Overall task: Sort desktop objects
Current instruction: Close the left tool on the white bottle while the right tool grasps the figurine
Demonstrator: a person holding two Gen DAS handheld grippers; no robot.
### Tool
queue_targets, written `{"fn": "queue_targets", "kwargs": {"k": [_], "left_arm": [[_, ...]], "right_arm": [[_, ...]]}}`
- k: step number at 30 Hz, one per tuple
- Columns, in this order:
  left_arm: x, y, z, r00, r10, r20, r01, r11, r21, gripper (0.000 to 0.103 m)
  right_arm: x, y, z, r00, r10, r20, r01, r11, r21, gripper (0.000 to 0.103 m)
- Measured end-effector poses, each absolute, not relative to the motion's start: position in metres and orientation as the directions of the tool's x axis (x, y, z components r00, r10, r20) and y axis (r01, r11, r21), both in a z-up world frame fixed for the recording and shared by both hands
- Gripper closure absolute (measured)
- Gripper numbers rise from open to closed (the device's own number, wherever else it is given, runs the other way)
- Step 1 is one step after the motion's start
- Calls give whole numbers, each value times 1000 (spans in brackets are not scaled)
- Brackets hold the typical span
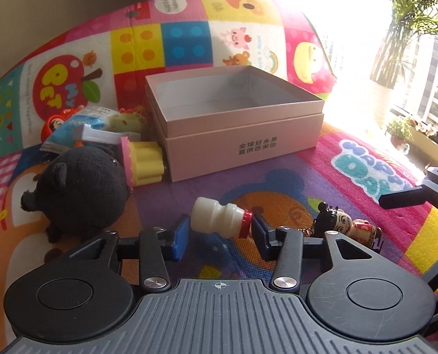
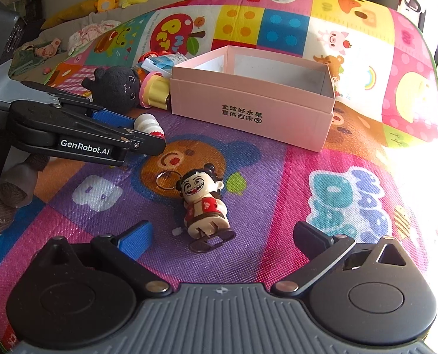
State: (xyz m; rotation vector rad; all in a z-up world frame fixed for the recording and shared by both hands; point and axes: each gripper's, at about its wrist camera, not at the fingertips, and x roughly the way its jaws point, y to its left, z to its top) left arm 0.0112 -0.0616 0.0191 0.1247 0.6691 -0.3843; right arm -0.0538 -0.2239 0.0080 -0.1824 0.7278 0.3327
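A patchwork cartoon play mat (image 2: pixel 278 177) in pink, purple and yellow covers the surface, with bright window light and a potted palm (image 1: pixel 410 14) far right. On it sits an open pale pink cardboard box (image 1: pixel 233 112) — a black plush bear (image 1: pixel 80 188) and a yellow toy (image 1: pixel 145 162) crowd its left side. The left gripper (image 1: pixel 219 230), held low over the mat, has its fingers around a small white bottle with a red cap (image 1: pixel 219 216), lying on its side; whether they pinch it is unclear. The right gripper (image 2: pixel 222 236) hovers spread wide over a grinning doll keychain in red (image 2: pixel 202 203), lying near it on the mat
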Motion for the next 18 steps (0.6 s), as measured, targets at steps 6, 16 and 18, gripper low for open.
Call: {"fn": "queue_targets", "kwargs": {"k": [6,16,18], "left_arm": [[-4,-43,17,715,-285,-639,355,935,-19,53],[-4,-41,10,721,-268,-639,345,939,-5,50],[1,-44,10,722,-263,-640,341,940,-2,50]], "right_arm": [[-41,-207,15,672,228,-705,-409,907,-97,45],[-38,-205,19,634,223,-741,-420,903,-87,70],[-37,-207,21,618,233,-751,-421,905,-66,73]]}}
